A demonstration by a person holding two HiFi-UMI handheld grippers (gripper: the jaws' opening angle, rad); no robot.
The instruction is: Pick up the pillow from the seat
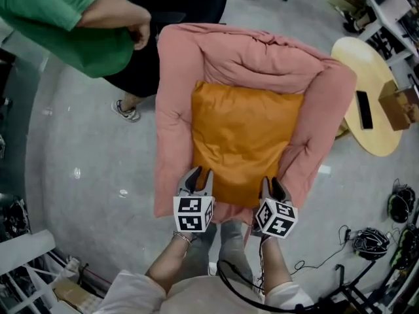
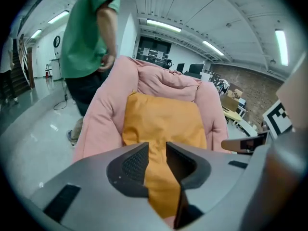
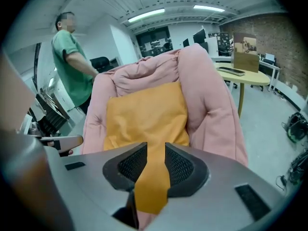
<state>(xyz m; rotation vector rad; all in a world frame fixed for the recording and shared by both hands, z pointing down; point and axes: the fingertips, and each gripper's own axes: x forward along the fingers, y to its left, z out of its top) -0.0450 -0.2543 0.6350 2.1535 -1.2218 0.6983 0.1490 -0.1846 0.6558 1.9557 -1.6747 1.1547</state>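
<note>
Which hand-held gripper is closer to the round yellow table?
Right. The right hand-held gripper is at the near corner of the orange pillow toward the table; the left hand-held gripper is at its other near corner, farther away.

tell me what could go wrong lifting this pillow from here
The left tool and right tool have only the near edge of the pillow between their jaws, so the fabric may slip out. The pillow sits snug between the puffy arms of the seat and could drag. A person stands close by.
</note>
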